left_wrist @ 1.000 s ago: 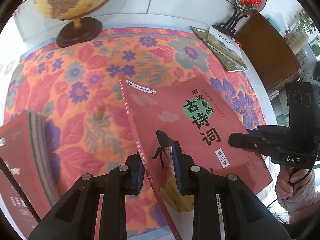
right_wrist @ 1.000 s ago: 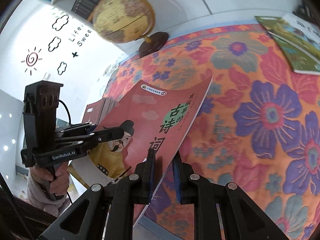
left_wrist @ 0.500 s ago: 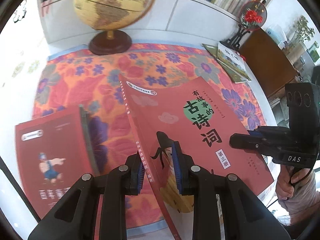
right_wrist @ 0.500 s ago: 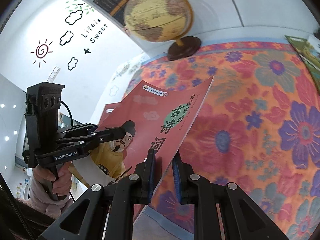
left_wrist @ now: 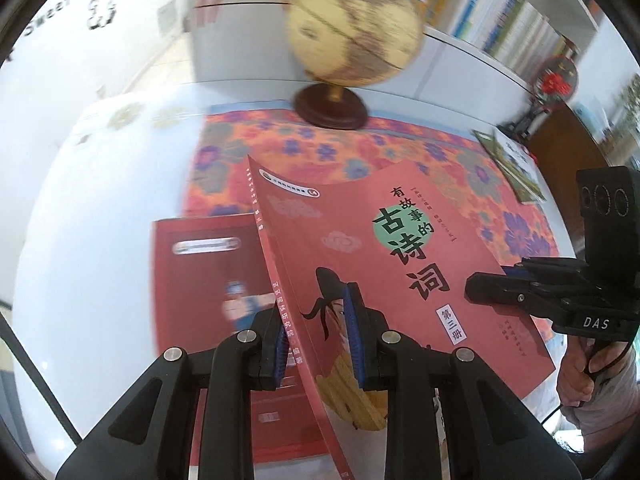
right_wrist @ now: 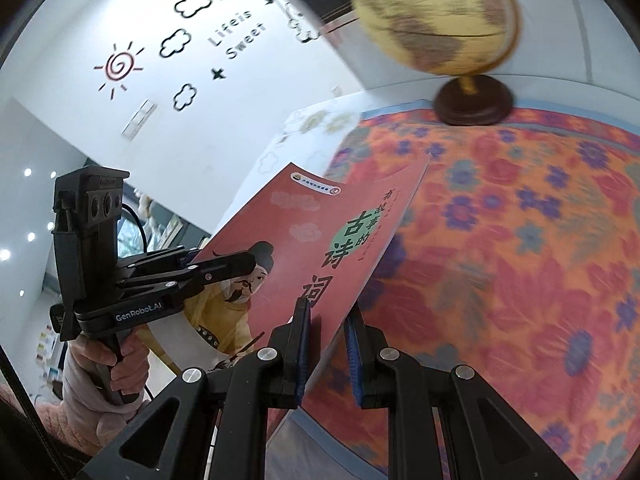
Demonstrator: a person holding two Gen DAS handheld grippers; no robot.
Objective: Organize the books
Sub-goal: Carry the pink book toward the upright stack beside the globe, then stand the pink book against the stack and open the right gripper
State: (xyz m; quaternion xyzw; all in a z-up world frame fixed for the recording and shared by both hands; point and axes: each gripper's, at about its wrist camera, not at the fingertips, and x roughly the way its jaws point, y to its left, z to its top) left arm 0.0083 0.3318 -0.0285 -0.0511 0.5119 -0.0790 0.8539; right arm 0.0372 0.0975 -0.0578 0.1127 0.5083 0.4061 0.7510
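We held the red poetry book (left_wrist: 400,264) clear of the bench (left_wrist: 120,184), one hand-held gripper at each side of it; the left hand-held gripper (left_wrist: 316,332) was pinching the book near its spine, one blue pad under the cover and one on the painted figure, and the right hand-held gripper (right_wrist: 326,354) was pinching the opposite long edge of the same cover; neither pair of jaws stood spread, each was closed on the book. In the left wrist view the right hand-held gripper (left_wrist: 516,280) reached in from the right edge with a hand (left_wrist: 580,364) on its grip; in the right wrist view the left hand-held gripper (right_wrist: 224,264) came in from the left, also with a hand (right_wrist: 108,364) on its handle.

Below the lifted book lay a second red book (left_wrist: 208,280) flat on the bench, partly on the flowered cloth (right_wrist: 520,264) (its cover was too blurred for us to read); a green picture book (left_wrist: 512,168) lay at the cloth's far right edge; a globe (left_wrist: 352,28) on a dark round base stood at the far edge of the cloth. As for containers, we saw only the bookshelf (left_wrist: 500,24) behind the bench, and it held upright rows of books, their spines blurred.
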